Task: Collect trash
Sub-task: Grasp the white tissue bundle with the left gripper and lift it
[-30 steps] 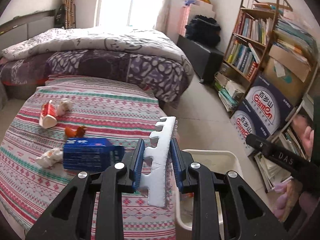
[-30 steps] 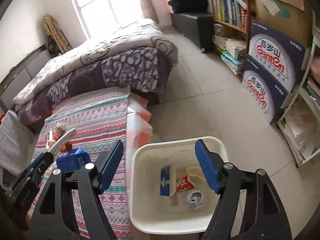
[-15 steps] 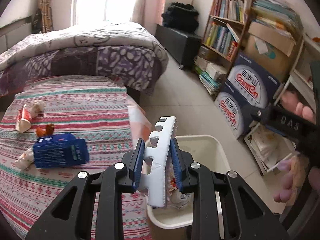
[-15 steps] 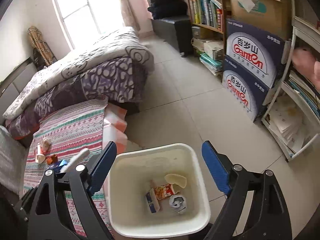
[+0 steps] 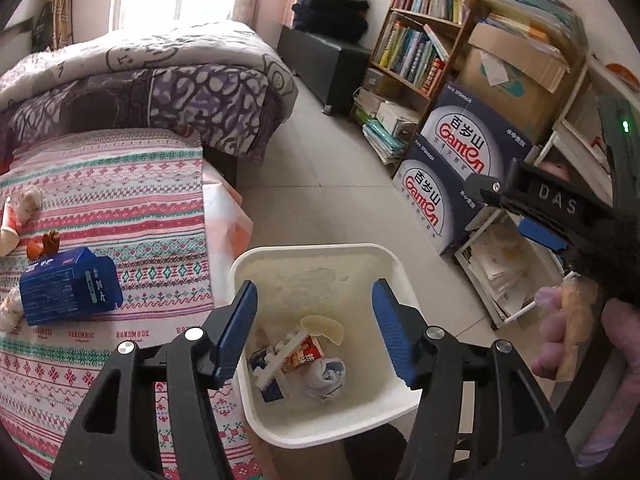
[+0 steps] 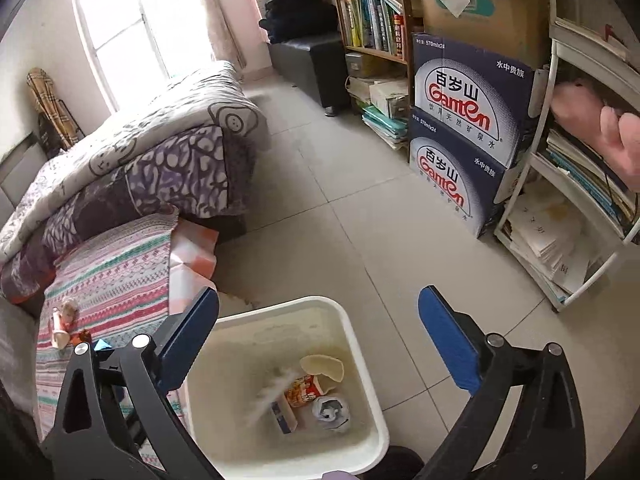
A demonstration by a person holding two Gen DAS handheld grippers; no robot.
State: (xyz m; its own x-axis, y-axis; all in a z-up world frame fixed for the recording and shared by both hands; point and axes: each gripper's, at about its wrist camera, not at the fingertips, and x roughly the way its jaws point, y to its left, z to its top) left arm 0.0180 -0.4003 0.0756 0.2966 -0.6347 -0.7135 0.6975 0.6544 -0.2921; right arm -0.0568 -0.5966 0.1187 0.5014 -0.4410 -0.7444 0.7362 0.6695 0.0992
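Five trash pieces [image 5: 296,354] in one white bin [image 5: 404,280].

The white bin [image 5: 320,264] stands open-topped between the striped table [image 5: 120,200] at nine o'clock and stacked water cartons [image 5: 452,184] at two o'clock. Bare floor tiles [image 6: 360,208] run clear toward twelve o'clock. A bed [image 6: 160,152] blocks eleven o'clock; the white shelf rack [image 6: 568,216] crowds three o'clock.
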